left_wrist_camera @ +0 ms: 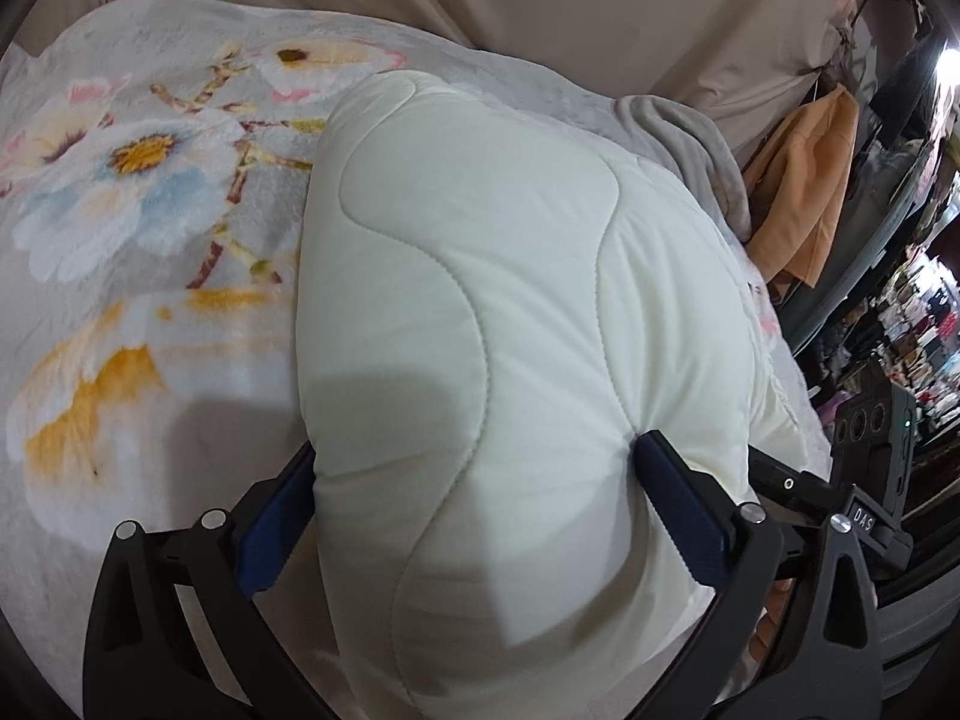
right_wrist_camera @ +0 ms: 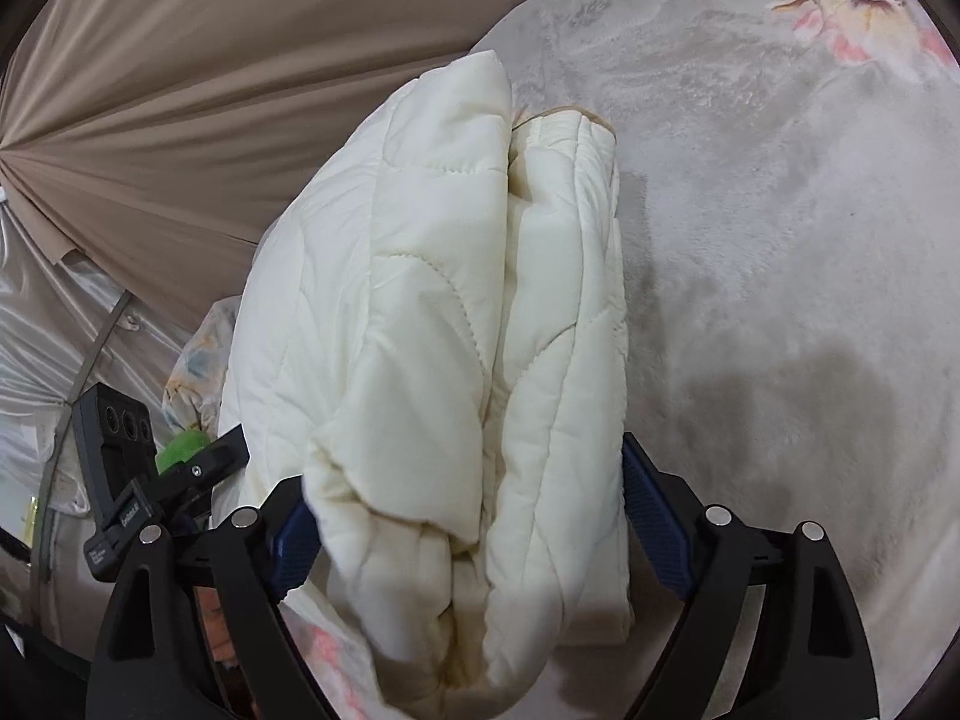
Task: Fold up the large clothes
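A cream quilted garment (left_wrist_camera: 480, 312) is folded into a thick bundle on the floral blanket (left_wrist_camera: 144, 192). My left gripper (left_wrist_camera: 474, 468) is shut on the near end of the bundle, its blue pads (left_wrist_camera: 678, 510) pressing both sides. In the right wrist view the same cream quilted garment (right_wrist_camera: 456, 324) shows stacked folded layers, and my right gripper (right_wrist_camera: 462, 492) is shut on their near end. The other gripper shows at each view's edge, beside the bundle.
The grey floral blanket (right_wrist_camera: 780, 240) covers the bed on both sides of the bundle. A beige curtain (right_wrist_camera: 210, 90) hangs behind. An orange cloth (left_wrist_camera: 798, 192) and a grey cloth (left_wrist_camera: 678, 138) lie at the bed's right edge, cluttered shelves (left_wrist_camera: 918, 324) beyond.
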### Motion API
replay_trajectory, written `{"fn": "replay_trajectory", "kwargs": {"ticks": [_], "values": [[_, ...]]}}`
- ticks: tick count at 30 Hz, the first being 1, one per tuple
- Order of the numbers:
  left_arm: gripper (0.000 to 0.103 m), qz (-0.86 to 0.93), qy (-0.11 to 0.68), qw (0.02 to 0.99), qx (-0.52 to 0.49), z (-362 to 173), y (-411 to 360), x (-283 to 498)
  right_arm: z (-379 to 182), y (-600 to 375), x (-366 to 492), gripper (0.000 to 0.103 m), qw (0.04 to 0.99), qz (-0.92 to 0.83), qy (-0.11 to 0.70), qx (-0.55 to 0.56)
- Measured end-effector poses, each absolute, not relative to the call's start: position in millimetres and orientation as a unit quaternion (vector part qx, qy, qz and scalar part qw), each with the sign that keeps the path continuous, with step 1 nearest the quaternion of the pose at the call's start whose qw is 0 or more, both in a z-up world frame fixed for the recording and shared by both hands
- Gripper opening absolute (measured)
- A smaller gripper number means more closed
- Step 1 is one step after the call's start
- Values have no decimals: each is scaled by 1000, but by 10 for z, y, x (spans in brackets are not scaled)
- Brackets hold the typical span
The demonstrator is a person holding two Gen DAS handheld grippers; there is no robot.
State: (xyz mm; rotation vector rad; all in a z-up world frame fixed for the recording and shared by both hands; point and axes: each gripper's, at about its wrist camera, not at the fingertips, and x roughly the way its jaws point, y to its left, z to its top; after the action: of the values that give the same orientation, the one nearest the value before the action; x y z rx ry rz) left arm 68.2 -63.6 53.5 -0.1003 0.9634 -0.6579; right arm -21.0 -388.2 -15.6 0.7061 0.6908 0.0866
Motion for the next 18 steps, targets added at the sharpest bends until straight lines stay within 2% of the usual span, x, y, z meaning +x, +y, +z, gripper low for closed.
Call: {"fn": "replay_trajectory", "kwargs": {"ticks": [2, 3, 5, 6, 7, 9, 11, 13, 18], "values": [[98, -303, 449, 840, -37, 560, -673, 687, -149, -3885, -180, 85, 883, 40, 328, 334], [98, -302, 444, 843, -32, 581, -692, 683, -129, -3879, -167, 82, 886, 37, 326, 329], [95, -299, 428, 853, -9, 629, -746, 634, -65, -3833, -175, 66, 893, 33, 317, 317], [93, -297, 415, 860, 7, 671, -777, 586, -13, -3808, -188, 49, 897, 40, 310, 312], [87, -295, 404, 866, 20, 703, -789, 548, 41, -3787, -209, 40, 900, 41, 305, 308], [78, -292, 386, 874, 41, 790, -819, 487, 163, -3709, -238, 31, 911, 32, 294, 288], [68, -292, 370, 880, 54, 894, -826, 439, 303, -3622, -294, 28, 921, 23, 280, 269], [63, -295, 352, 886, 66, 1001, -838, 397, 435, -3567, -370, 25, 930, 18, 264, 257], [59, -304, 296, 902, 84, 1357, -844, 215, 830, -3395, -616, 25, 953, 0, 217, 213]]}}
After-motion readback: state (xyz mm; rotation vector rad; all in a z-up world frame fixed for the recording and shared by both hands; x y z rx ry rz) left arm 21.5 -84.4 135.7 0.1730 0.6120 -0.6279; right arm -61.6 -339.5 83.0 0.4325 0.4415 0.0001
